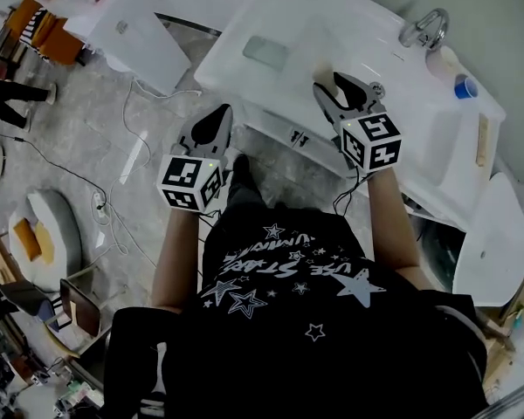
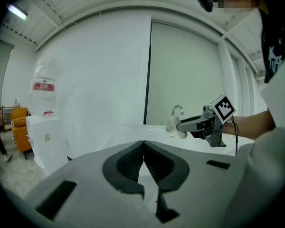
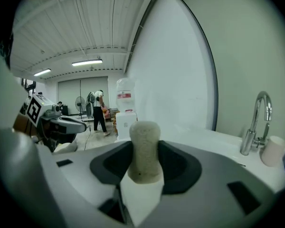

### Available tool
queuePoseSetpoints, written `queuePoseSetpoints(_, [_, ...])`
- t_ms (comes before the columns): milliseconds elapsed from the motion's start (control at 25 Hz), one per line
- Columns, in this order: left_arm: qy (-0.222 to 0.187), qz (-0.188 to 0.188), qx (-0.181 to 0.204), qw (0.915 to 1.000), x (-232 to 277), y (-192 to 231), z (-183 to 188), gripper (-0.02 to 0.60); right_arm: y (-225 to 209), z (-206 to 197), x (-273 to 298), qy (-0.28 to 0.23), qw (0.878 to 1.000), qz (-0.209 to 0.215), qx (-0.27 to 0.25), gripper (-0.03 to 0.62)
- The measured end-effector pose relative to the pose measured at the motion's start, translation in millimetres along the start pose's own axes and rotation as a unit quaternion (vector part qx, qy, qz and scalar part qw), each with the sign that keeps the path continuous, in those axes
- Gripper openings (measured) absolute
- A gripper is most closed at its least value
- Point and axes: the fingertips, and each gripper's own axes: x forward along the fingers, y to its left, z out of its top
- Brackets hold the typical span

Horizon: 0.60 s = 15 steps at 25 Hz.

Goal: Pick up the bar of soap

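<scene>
A pale beige bar of soap (image 3: 144,148) with rounded ends stands upright between the dark pads of my right gripper (image 3: 144,161), which is shut on it. In the left gripper view the same soap (image 2: 182,127) shows at the tip of the right gripper (image 2: 186,126), held in the air over the white sink (image 1: 271,24). In the head view the right gripper (image 1: 341,90) hovers over the sink's front part. My left gripper (image 2: 143,163) is shut with nothing in it and sits lower left, off the sink's edge (image 1: 217,122).
A chrome faucet (image 1: 424,29) and a white cup (image 1: 458,81) with a blue item stand at the sink's back right. A water dispenser (image 1: 131,29) stands on the floor to the left, with cables (image 1: 131,160) around it. A person (image 3: 97,109) walks far behind.
</scene>
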Motion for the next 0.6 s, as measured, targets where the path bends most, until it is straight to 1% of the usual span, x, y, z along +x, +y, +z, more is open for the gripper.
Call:
queuePoseSetpoints(160, [0.005, 0.01, -0.008, 0.9999, -22, -26, -15, 0.011, 15, -18, -25, 0.007, 1.0, 0.016, -0.002, 0.181])
queuePoseSetpoints(280, [0.006, 0.018, -0.021, 0.9996, -39, -40, -25, 0.011, 24, -28, -39, 0.014, 1.0, 0.027, -0.003, 0.181])
queuePoseSetpoints(600, [0.013, 0.036, -0.026, 0.9989, -72, -62, -37, 0.011, 38, -41, -61, 0.015, 0.999, 0.033, 0.003, 0.181])
